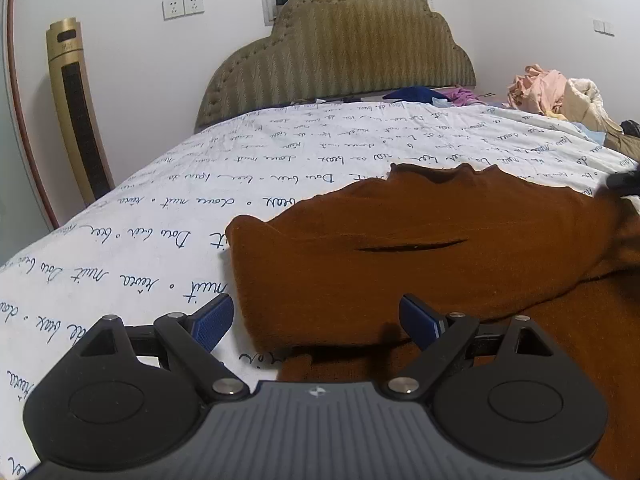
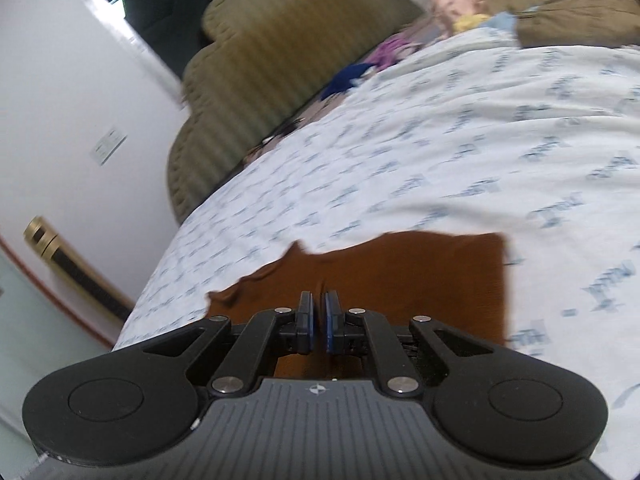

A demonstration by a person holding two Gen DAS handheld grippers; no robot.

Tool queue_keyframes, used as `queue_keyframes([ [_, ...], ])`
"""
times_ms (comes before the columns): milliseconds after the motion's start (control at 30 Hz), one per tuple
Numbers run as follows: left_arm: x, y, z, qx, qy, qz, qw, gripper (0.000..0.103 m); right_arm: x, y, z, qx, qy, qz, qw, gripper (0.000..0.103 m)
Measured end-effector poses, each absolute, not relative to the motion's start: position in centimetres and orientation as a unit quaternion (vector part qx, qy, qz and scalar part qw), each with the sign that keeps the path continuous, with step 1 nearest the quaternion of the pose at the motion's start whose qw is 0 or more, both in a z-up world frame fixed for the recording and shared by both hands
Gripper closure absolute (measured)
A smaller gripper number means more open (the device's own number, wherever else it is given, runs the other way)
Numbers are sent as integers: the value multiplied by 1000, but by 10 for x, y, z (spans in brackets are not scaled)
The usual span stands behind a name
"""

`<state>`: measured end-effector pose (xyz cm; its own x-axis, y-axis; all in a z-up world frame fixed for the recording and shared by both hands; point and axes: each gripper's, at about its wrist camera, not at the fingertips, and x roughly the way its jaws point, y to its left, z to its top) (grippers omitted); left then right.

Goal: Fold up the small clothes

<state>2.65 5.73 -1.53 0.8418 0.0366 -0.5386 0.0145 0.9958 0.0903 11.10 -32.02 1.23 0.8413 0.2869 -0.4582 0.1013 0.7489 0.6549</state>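
A rust-brown knit garment lies on the white bed sheet with blue script, partly folded, one layer over another. My left gripper is open and empty, its fingers on either side of the garment's near left edge. In the right wrist view the same brown garment lies ahead. My right gripper is closed, its pads nearly touching just above the cloth; whether a fold is pinched between them is not clear. The right gripper also shows at the left wrist view's right edge.
An olive padded headboard stands at the bed's far end. A pile of pink, cream and tan clothes sits at the far right, blue and purple clothes by the headboard. A gold tower fan stands left of the bed.
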Motion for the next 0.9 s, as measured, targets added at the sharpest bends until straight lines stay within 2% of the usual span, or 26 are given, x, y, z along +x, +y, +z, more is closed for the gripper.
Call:
queue_keyframes([
  [267,31,51,-15,41,287,3,957,12,93,-349,-8,365,280,34,887,92],
  [367,31,48,-14,40,289,1,956,12,92,-342,-9,376,292,67,877,82],
  [433,30,47,-14,40,289,-3,957,12,98,-334,-12,363,309,69,876,69],
  [567,28,43,-13,44,285,-9,957,12,115,-315,-25,346,343,76,870,59],
  [600,29,43,-13,44,285,-9,957,12,117,-312,-26,343,343,80,871,59],
  [667,29,43,-12,43,285,-7,957,12,122,-303,-23,315,346,80,880,86],
  [700,29,44,-12,42,284,-7,958,12,123,-301,-21,302,348,79,884,91],
  [900,30,55,-8,31,279,6,960,12,100,-308,8,244,296,24,923,92],
])
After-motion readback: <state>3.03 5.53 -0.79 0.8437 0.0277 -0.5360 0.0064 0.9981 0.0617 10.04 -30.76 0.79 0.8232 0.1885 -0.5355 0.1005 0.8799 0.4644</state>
